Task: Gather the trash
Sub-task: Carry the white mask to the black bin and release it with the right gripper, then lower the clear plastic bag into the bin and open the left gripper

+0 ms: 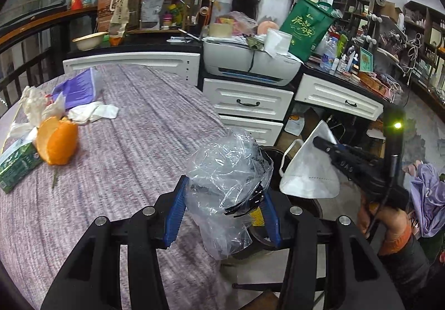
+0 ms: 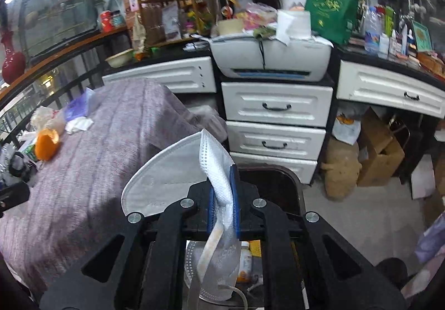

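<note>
My left gripper is shut on a crumpled clear plastic bag, held at the table's right edge over a dark trash bin. My right gripper is shut on a white face mask, held above the same bin; it shows in the left wrist view with the mask hanging from it. On the purple tablecloth at the left lie an orange peel, crumpled tissues, a purple wrapper and a green carton.
White drawers and a printer stand behind the table. A green bag and cluttered shelves fill the counter. Cardboard boxes lie on the floor at the right. A railing runs along the left.
</note>
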Tool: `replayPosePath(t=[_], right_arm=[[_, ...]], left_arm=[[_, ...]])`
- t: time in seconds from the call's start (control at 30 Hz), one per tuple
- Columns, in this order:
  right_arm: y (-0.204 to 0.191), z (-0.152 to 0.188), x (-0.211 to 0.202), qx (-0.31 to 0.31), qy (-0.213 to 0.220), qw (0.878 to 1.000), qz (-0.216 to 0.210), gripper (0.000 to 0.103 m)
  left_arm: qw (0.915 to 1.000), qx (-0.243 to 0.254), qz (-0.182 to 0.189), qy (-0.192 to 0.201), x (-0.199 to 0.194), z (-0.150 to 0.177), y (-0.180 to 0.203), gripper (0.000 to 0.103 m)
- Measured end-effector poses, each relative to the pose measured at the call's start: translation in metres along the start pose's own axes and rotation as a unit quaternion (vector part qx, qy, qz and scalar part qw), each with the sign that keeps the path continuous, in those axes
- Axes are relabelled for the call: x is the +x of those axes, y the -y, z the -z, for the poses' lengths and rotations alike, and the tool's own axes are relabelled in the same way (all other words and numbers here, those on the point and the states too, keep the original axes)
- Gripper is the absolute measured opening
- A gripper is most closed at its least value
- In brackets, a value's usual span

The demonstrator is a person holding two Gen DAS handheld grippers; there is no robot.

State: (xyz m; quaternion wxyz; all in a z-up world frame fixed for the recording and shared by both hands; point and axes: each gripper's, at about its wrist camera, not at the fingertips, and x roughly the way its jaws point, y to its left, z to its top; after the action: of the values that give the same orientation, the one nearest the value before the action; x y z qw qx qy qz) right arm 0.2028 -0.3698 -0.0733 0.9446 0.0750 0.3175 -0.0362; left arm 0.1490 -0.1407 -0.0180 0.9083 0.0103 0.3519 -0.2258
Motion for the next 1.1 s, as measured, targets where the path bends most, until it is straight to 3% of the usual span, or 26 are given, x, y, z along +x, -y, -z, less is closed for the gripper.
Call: replayPosePath(t=[0.47,0.5,0.6,0.67,0.77,0.93,1.1], right_arm=[[0.048,0.054,0.093,0.044,-0.131,0.989,0.046,0.013],[0.05,0.057,0.097,0.046,-0.137,0.988,0.047,0.015],[0.055,0.065,0.104,0.056,-0.151,0.986,0.049,0.034],[0.057,0.068,0.103,0.059,-0.151,0.985,0.05,0.05],[0.059,0.069,0.097,0.058,-0.144,0.986,0.052,0.063],[0.065,0.069,0.081,0.072,-0.132,0.987,0.05,0.063],[0.074,0.067,0.048,0.097,-0.093,0.989,0.065,0.064]], left_arm=[[0.9991,0.017,0.018,-0.036,0.035,0.001,0.035,0.049],[0.9989,0.019,0.019,-0.038,0.037,0.001,0.037,0.049],[0.9985,0.024,0.022,-0.044,0.044,0.002,0.043,0.049],[0.9981,0.03,0.024,-0.048,0.048,0.002,0.049,0.049],[0.9973,0.035,0.03,-0.057,0.056,0.002,0.057,0.049],[0.9959,0.047,0.035,-0.069,0.067,0.003,0.069,0.049],[0.9939,0.056,0.039,-0.087,0.081,0.005,0.077,0.049]])
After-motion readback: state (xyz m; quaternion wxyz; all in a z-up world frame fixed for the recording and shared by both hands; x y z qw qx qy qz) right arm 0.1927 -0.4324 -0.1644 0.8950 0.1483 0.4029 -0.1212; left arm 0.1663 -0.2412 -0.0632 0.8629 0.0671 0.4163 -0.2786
